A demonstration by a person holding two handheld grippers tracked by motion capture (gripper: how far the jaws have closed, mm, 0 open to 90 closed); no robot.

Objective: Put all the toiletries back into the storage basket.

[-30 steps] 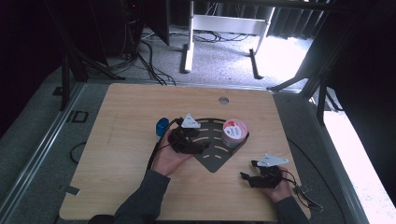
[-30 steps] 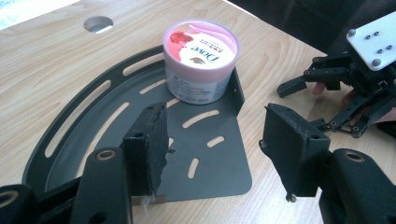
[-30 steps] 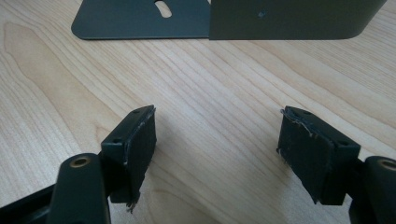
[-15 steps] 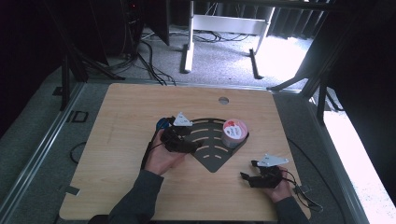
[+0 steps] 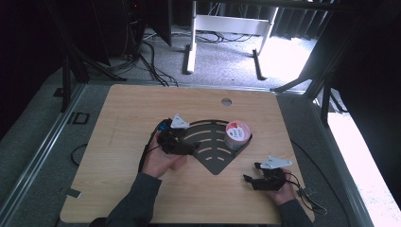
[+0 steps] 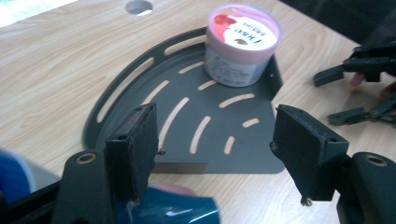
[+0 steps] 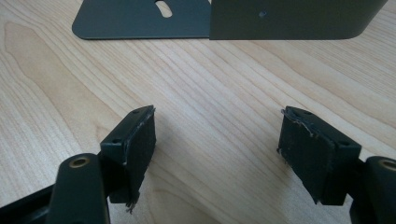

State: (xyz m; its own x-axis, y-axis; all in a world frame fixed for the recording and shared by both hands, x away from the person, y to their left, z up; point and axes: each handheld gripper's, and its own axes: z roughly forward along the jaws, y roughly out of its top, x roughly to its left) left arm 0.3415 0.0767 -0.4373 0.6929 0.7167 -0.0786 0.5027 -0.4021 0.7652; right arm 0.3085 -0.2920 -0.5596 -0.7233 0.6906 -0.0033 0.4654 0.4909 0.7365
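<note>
Item: dark metal corner shelf [image 5: 213,149], fan-shaped with slots, flat on the wooden table [image 5: 123,118] near its middle. A raised lip runs along its straight edges.

Item: pink-lidded tub [image 5: 237,134], upright on the shelf in the right-hand corner, against the lip. In the left gripper view the tub [image 6: 243,44] stands at the far end of the shelf [image 6: 187,116], lid on.

Item: left gripper [image 5: 187,145], at the shelf's left edge, jaws spread wide and empty, pointed across the shelf toward the tub. A blue object [image 6: 173,210] lies under its left jaw at the bottom of its own view.

Item: right gripper [image 5: 253,172], low on bare table just off the shelf's right edge, jaws spread, holding nothing. Its own view shows wood grain between the jaws and the shelf's lip [image 7: 289,18] ahead.

Progress, as judged: the tub appears already placed on the shelf; neither tool grips anything. Any lift or shift of tub or shelf is not yet begun.

Unclear: the blue object is cut off and blurred, kind not determinable. The tub's label print is too small to read. Whether the left jaws touch the shelf cannot be told.
</note>
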